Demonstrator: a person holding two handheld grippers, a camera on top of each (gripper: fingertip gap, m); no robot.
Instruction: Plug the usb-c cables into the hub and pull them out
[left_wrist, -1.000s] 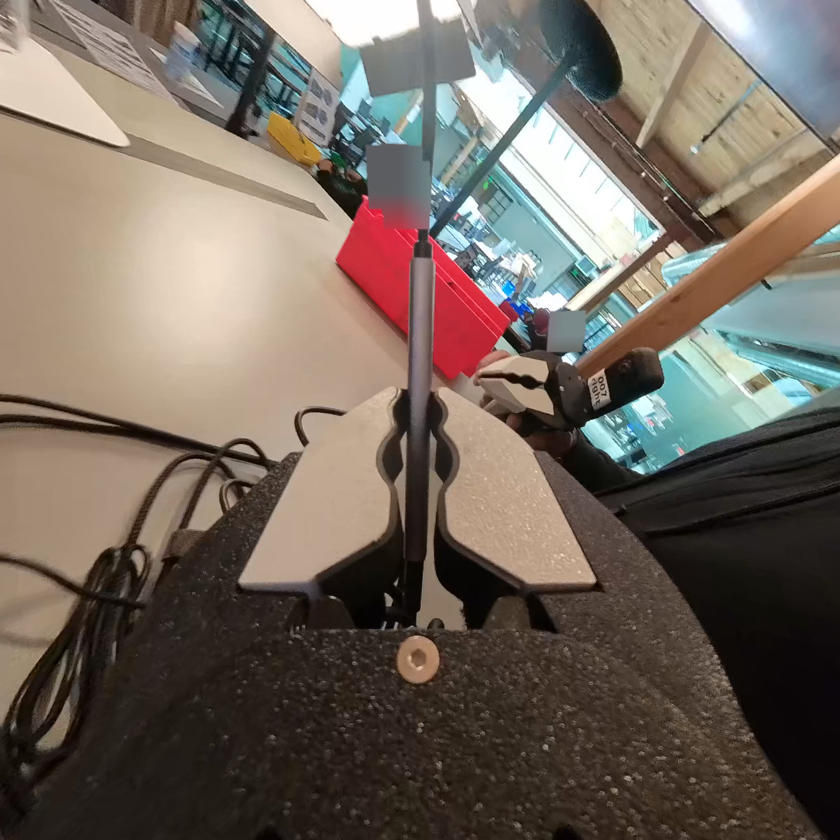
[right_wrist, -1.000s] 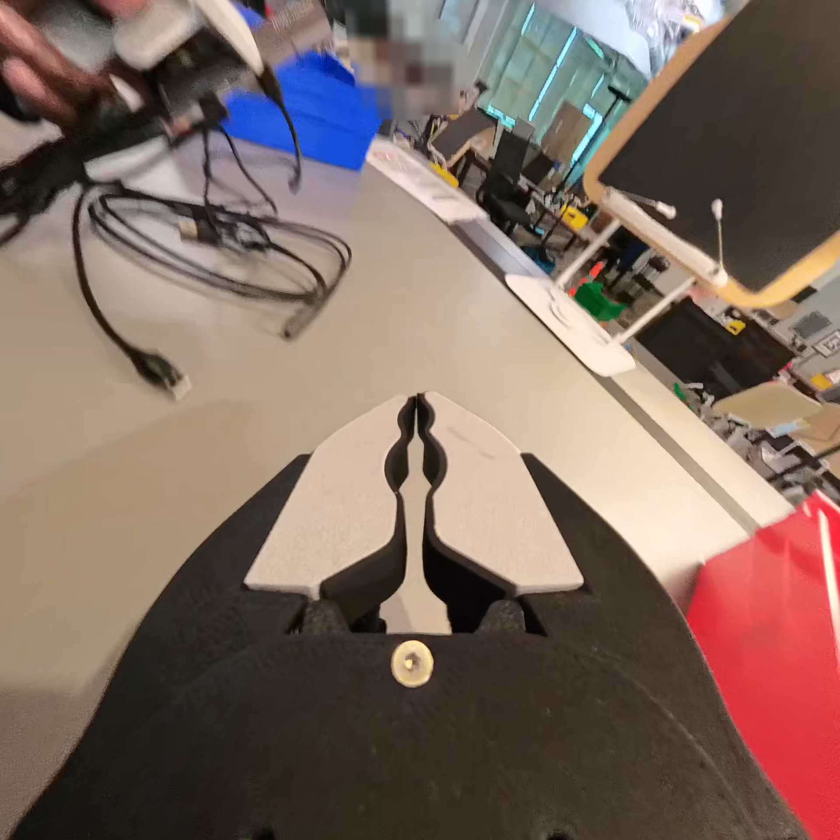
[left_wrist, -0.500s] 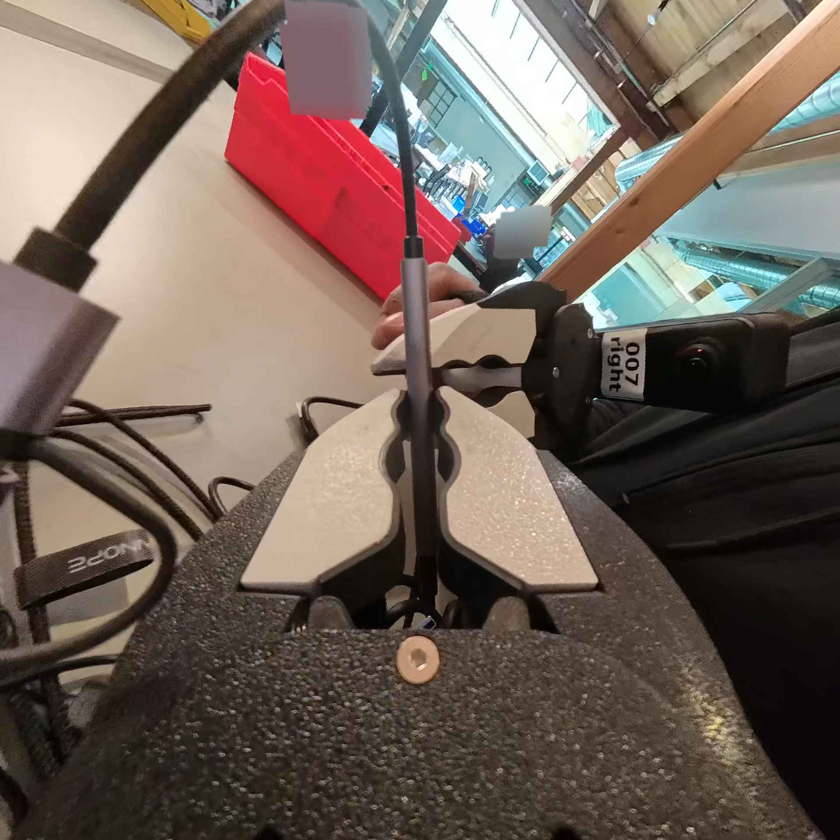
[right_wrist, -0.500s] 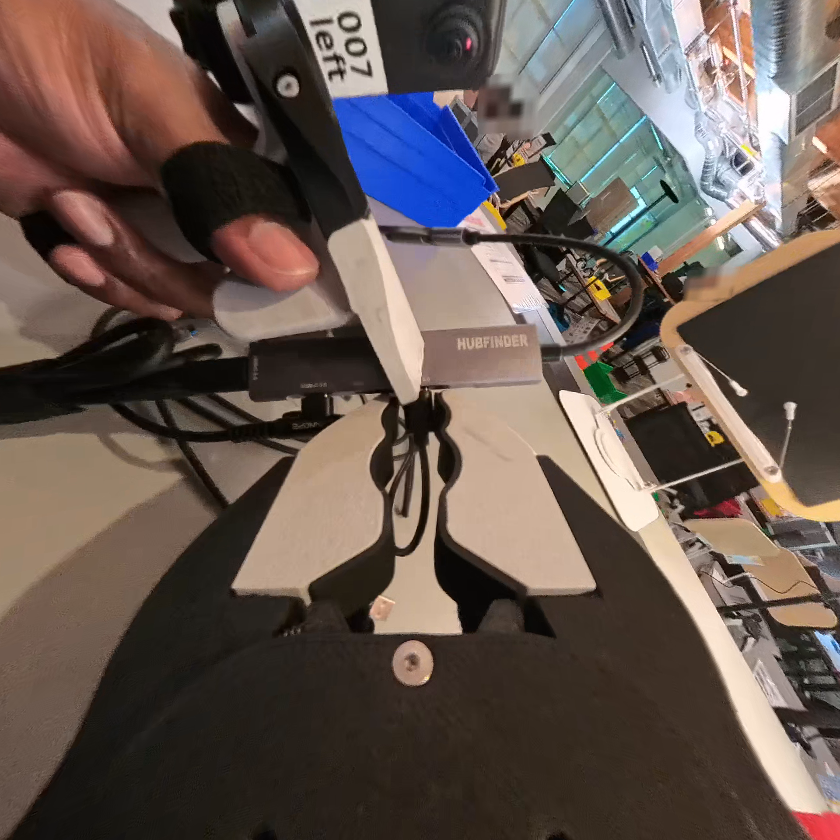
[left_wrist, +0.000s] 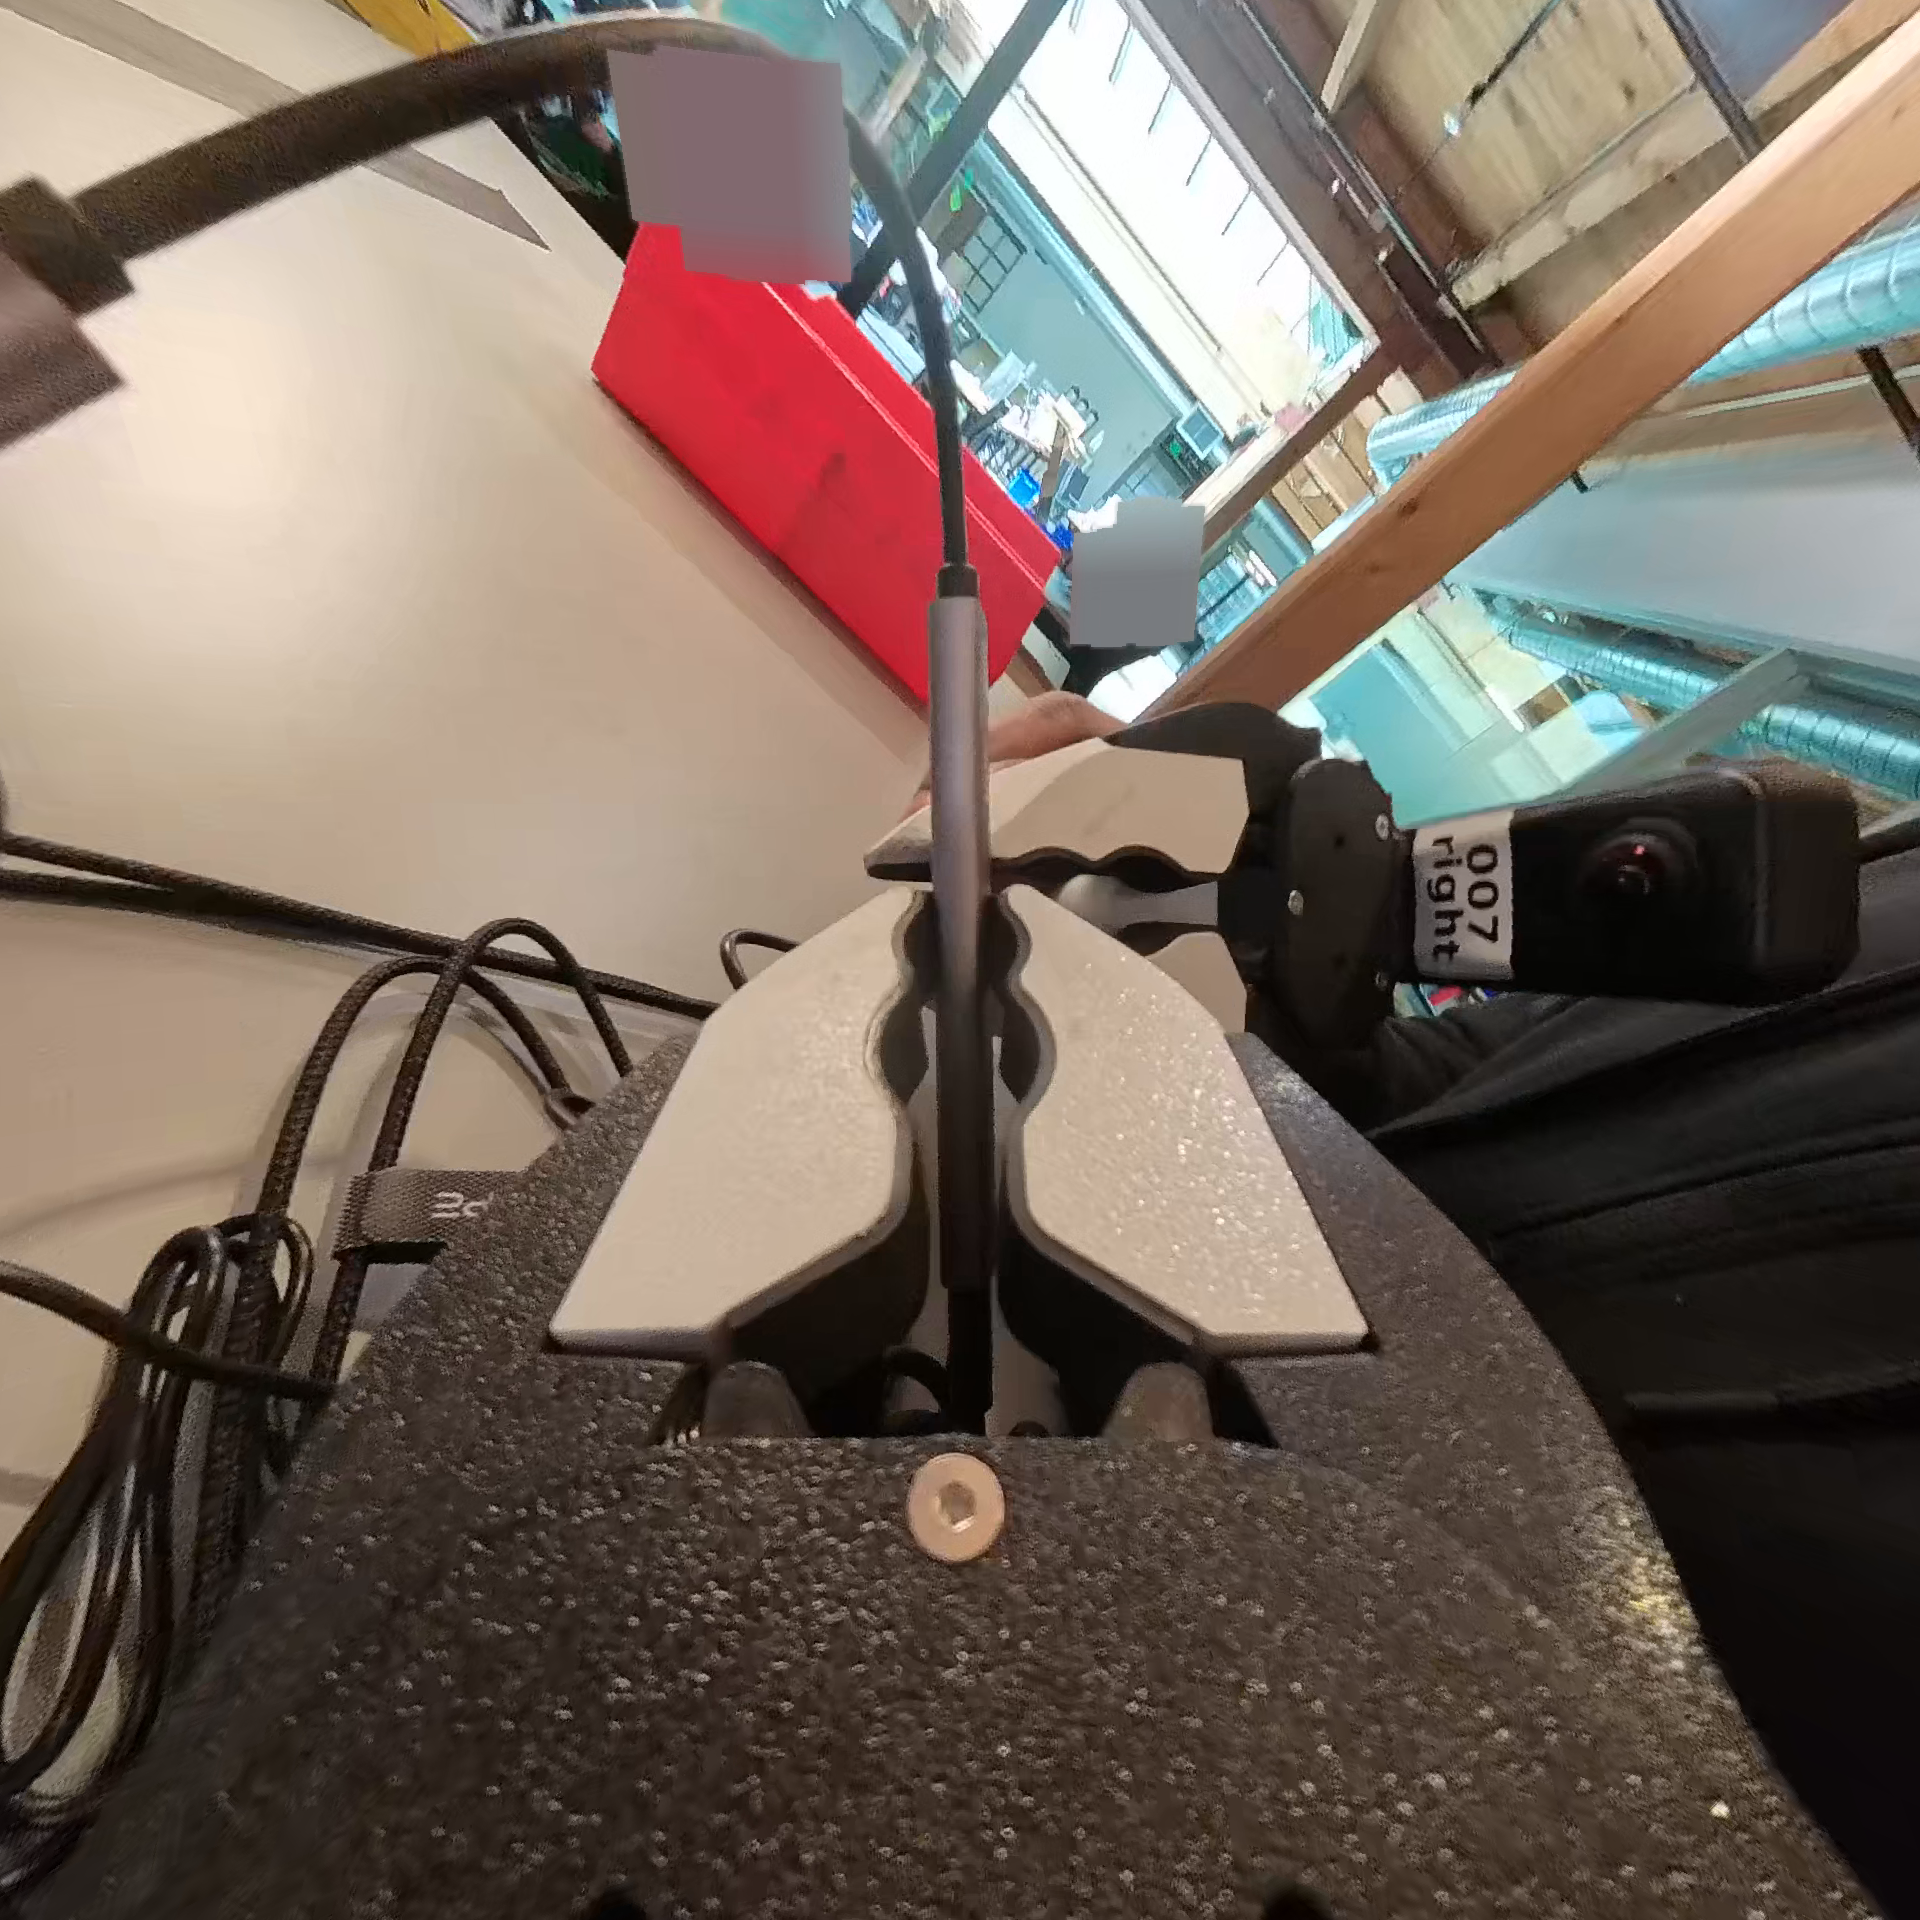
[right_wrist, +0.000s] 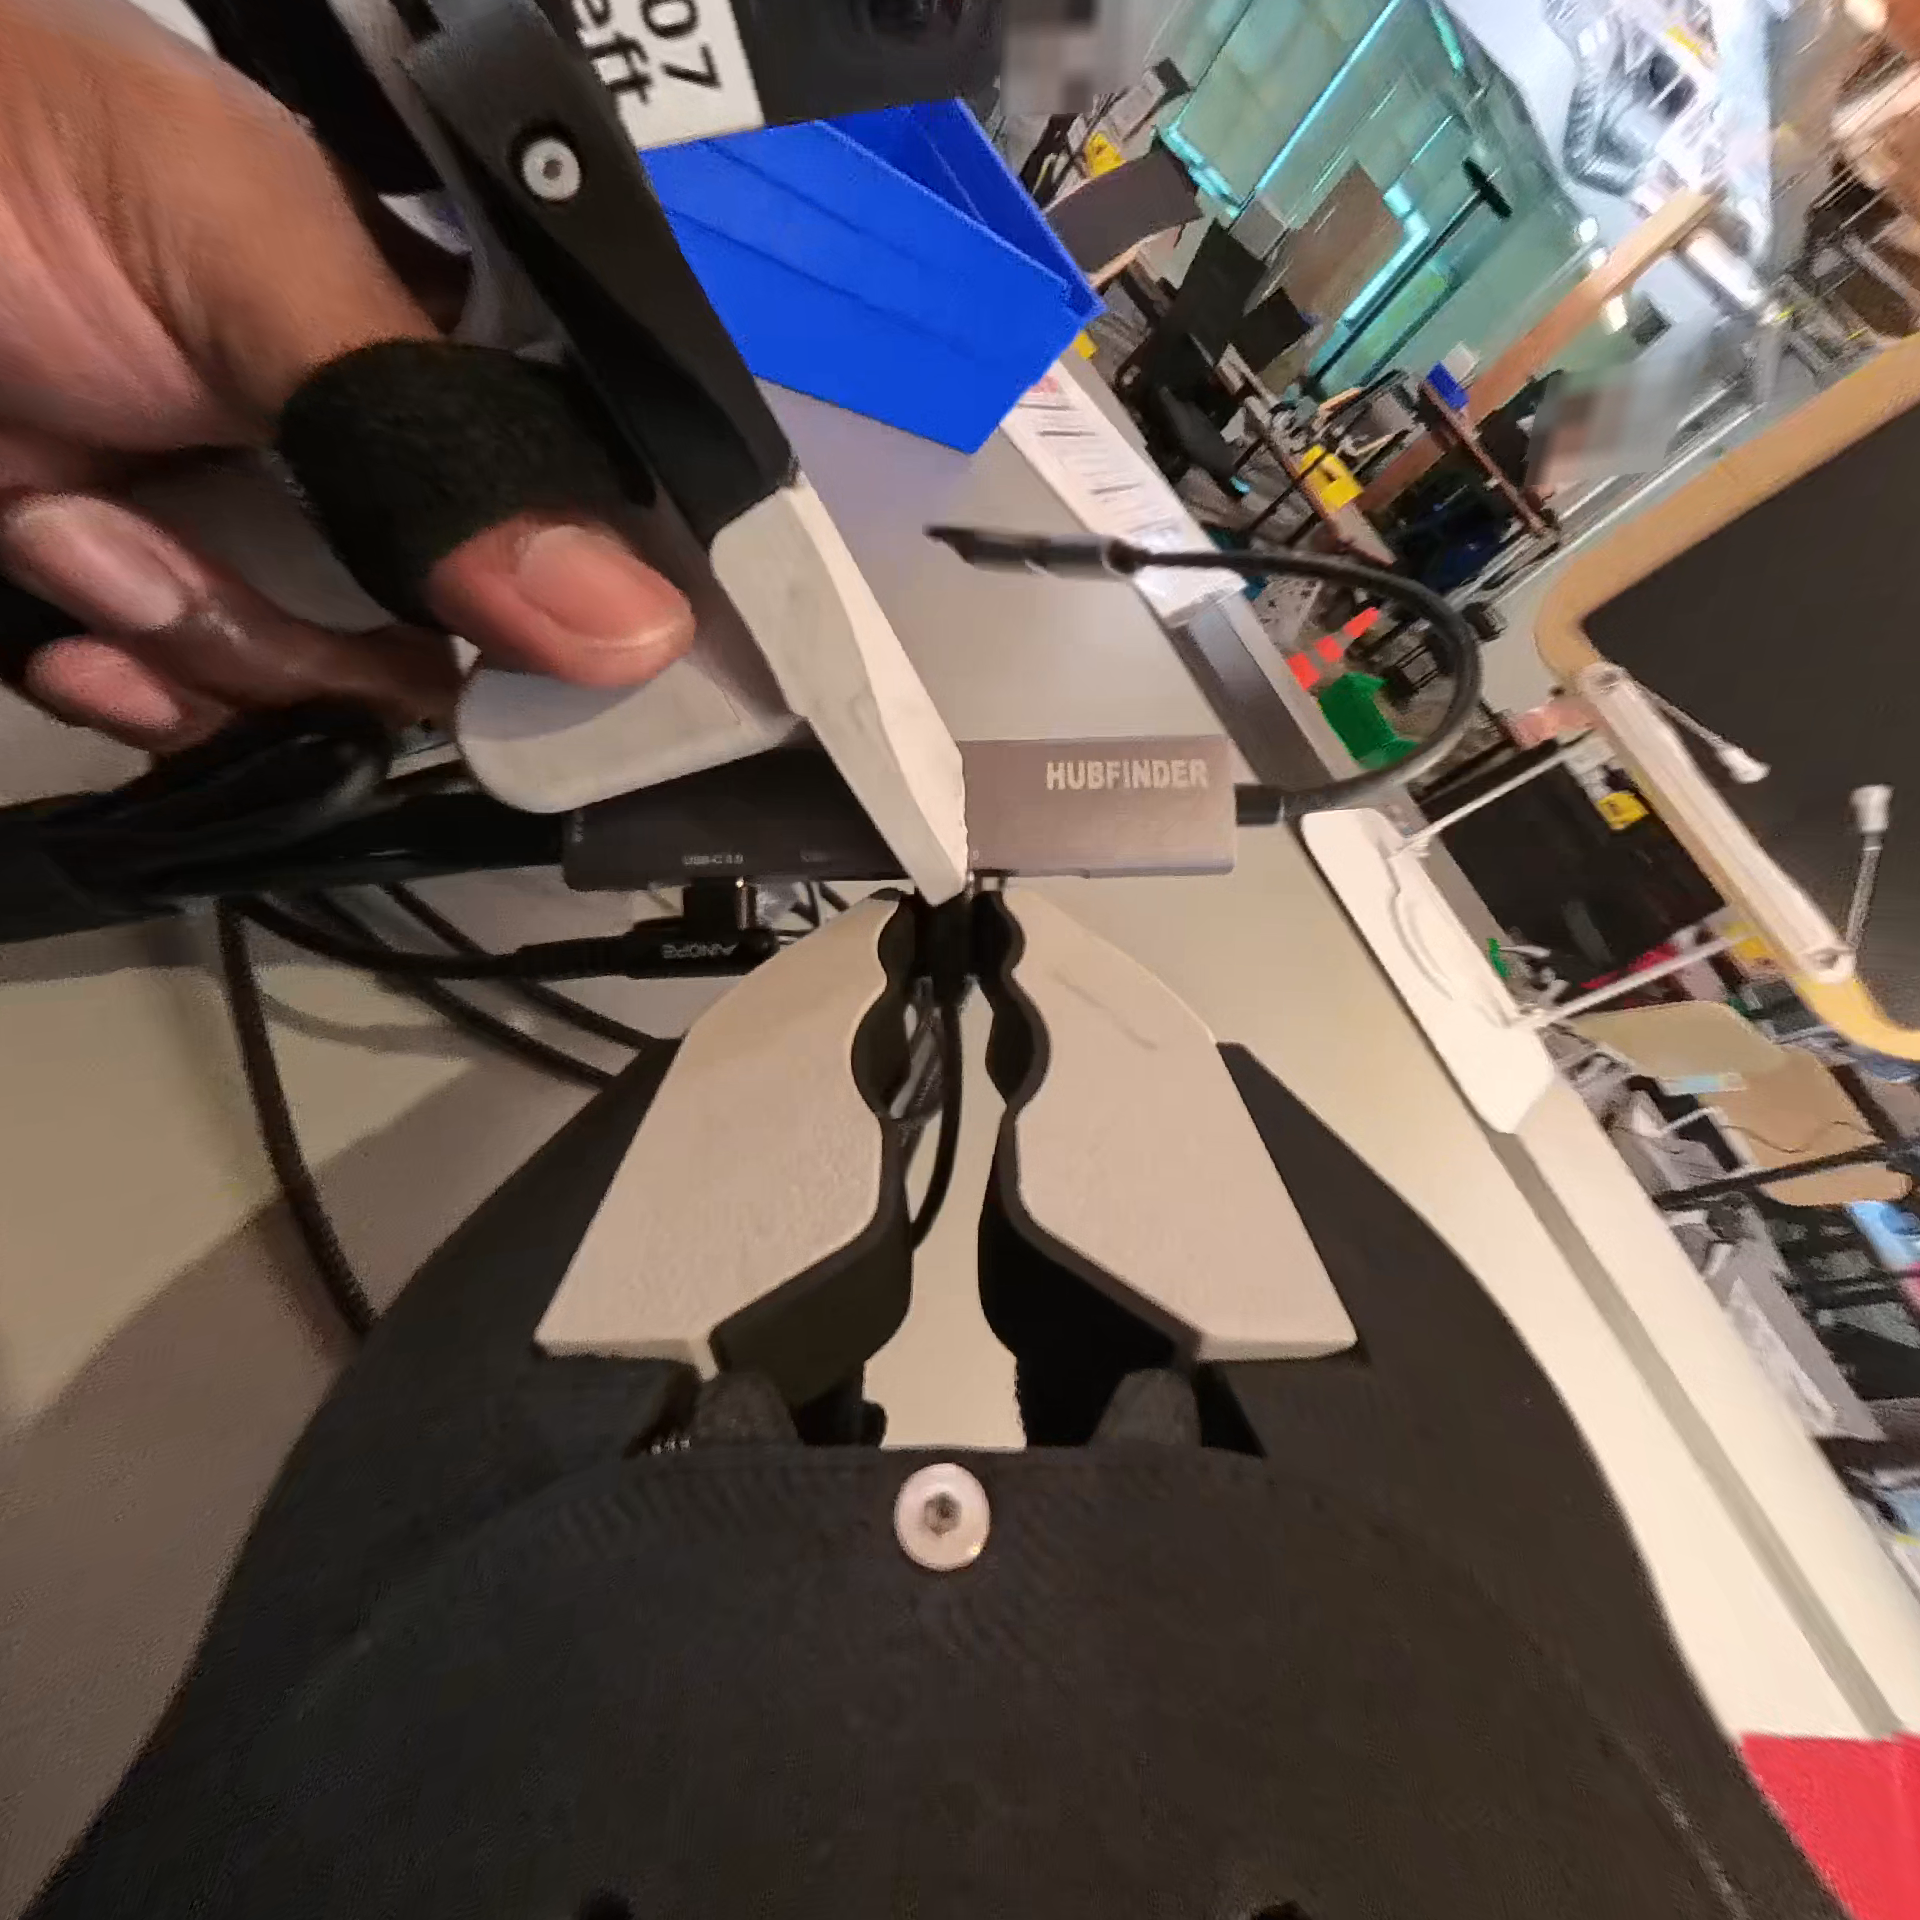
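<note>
Left gripper (left_wrist: 958, 925) was clamped tight on the hub (left_wrist: 957, 769), a slim grey bar held edge-on between its fingers and lifted clear of the table (left_wrist: 312, 582). Right gripper (right_wrist: 948, 914) had come in underneath, jaws pinched nearly together on what looked like a black usb-c plug (right_wrist: 945, 940) seated in the hub's lower edge, though the contact was partly hidden. Left of it, a second cable (right_wrist: 707, 940) was plugged into the same edge, and the hub's own lead (right_wrist: 1382, 665) curled out on the right. My read: this was the pull-out step. Next would call for a straight draw away from the port, hub held steady, no twisting. More black cables (left_wrist: 312, 1195) lay on the table on the near left; a red bin (left_wrist: 790, 447) sat far off.
</note>
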